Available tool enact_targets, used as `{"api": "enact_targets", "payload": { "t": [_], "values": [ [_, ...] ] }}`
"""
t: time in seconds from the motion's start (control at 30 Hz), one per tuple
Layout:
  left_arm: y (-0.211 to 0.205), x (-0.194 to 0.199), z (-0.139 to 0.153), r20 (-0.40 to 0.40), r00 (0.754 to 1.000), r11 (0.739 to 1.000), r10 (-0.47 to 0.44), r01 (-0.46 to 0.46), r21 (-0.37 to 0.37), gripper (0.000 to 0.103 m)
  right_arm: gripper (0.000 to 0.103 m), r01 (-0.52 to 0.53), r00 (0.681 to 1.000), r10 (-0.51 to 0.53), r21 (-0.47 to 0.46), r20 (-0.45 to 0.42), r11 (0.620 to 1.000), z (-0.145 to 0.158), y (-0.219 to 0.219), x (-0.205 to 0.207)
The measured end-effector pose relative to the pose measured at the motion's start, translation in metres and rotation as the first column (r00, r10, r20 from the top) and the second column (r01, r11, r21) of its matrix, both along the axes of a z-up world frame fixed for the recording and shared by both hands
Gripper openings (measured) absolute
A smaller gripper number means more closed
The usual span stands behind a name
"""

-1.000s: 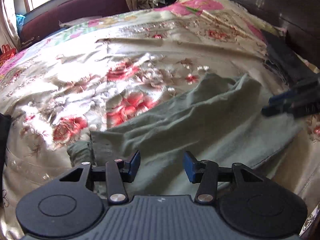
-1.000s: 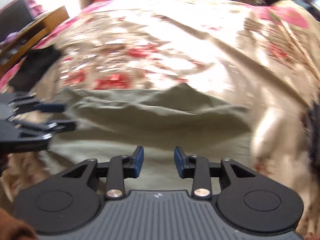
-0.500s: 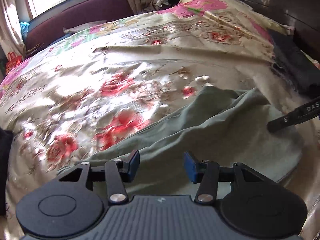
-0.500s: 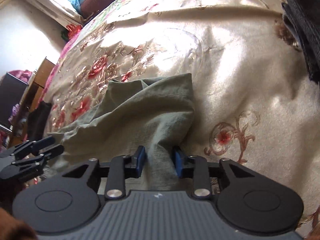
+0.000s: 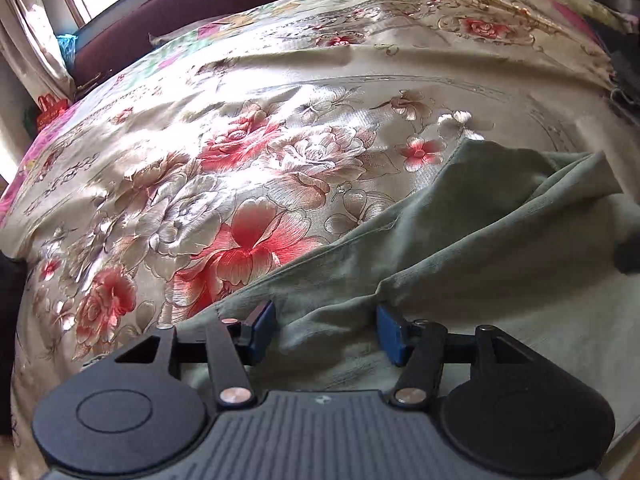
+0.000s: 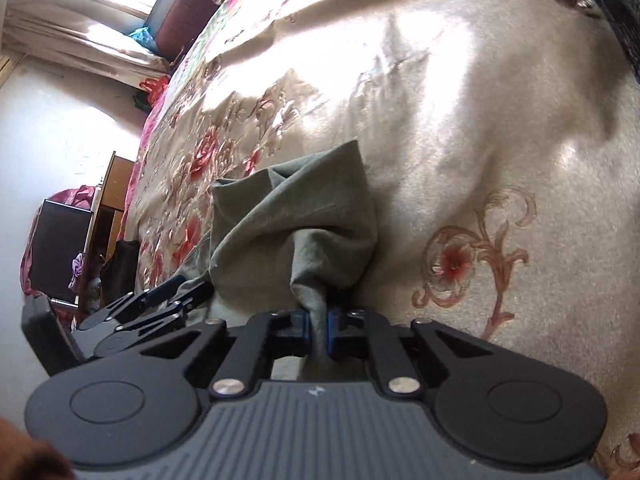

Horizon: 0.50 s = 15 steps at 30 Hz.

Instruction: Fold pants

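Observation:
Grey-green pants (image 5: 460, 248) lie rumpled on a flowered satin bedspread (image 5: 248, 168). My left gripper (image 5: 326, 334) hovers low over the near edge of the pants, its jaws opening wider; a ridge of cloth lies between the blue pads (image 5: 264, 330) without being pressed. In the right wrist view my right gripper (image 6: 318, 326) is closing and its pads pinch a bunched fold of the pants (image 6: 296, 220), which rises in a peak ahead of the fingers. The left gripper (image 6: 176, 296) shows there at the lower left, beside the cloth.
A dark garment (image 6: 616, 8) lies on the bed at the upper right of the right wrist view. A maroon headboard or sofa back (image 5: 180, 12) runs under the window. A wooden cabinet (image 6: 112, 200) and a black box stand beside the bed.
My right gripper rolled, dropped onto the pants' edge and shut on a fold. My left gripper moved closer to the cloth and spread its jaws wider.

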State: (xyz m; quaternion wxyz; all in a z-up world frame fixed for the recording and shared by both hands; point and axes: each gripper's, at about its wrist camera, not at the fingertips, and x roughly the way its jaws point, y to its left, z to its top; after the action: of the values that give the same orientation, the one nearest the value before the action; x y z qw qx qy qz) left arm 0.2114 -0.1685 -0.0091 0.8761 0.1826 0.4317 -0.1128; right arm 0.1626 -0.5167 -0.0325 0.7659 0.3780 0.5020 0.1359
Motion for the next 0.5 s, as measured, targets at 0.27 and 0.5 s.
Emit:
{"api": "enact_targets", "payload": {
  "t": [0.27, 0.5],
  "values": [
    [0.005, 0.003, 0.029, 0.153, 0.987, 0.999, 0.042, -0.045, 0.017, 0.070, 0.011, 0.005, 1.000, -0.005, -0.044, -0.018, 0.999, 0.002, 0.008, -0.001],
    [0.021, -0.054, 0.039, 0.103, 0.994, 0.999, -0.036, 0.038, -0.016, 0.070, 0.024, -0.019, 1.000, 0.017, -0.062, -0.026, 0.998, -0.001, 0.019, 0.009]
  ]
}}
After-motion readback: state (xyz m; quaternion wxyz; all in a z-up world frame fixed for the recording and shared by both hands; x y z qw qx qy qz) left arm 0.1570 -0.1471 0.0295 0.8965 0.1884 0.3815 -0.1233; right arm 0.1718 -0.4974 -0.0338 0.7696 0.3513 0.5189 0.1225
